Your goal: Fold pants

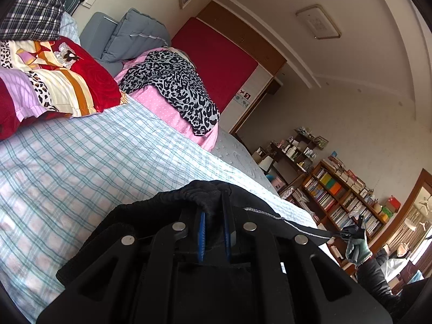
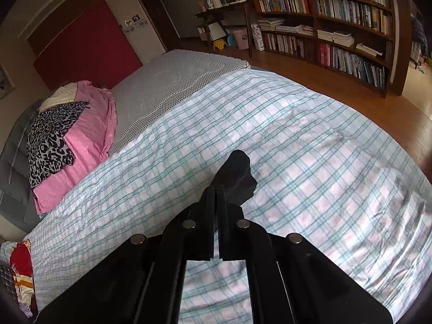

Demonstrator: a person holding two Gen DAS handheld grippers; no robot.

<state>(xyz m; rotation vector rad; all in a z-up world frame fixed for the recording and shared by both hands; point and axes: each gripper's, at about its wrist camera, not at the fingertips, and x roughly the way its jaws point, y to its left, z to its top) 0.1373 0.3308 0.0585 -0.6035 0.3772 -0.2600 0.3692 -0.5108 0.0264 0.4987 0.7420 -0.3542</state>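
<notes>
The black pants (image 1: 259, 205) are held up above the bed. My left gripper (image 1: 214, 197) is shut on the bunched waistband, and the cloth stretches taut to the right toward my right gripper (image 1: 351, 232), seen small at the far end in a gloved hand. In the right wrist view my right gripper (image 2: 216, 191) is shut on a black corner of the pants (image 2: 236, 174) that sticks up past the fingertips. The rest of the pants is hidden behind the grippers.
Below lies a bed with a blue-checked sheet (image 2: 270, 135). A pink and leopard-print pile (image 1: 172, 86) and a colourful quilt (image 1: 54, 78) lie near the headboard. A bookcase (image 2: 337, 21) stands beyond the wooden floor (image 2: 378, 102).
</notes>
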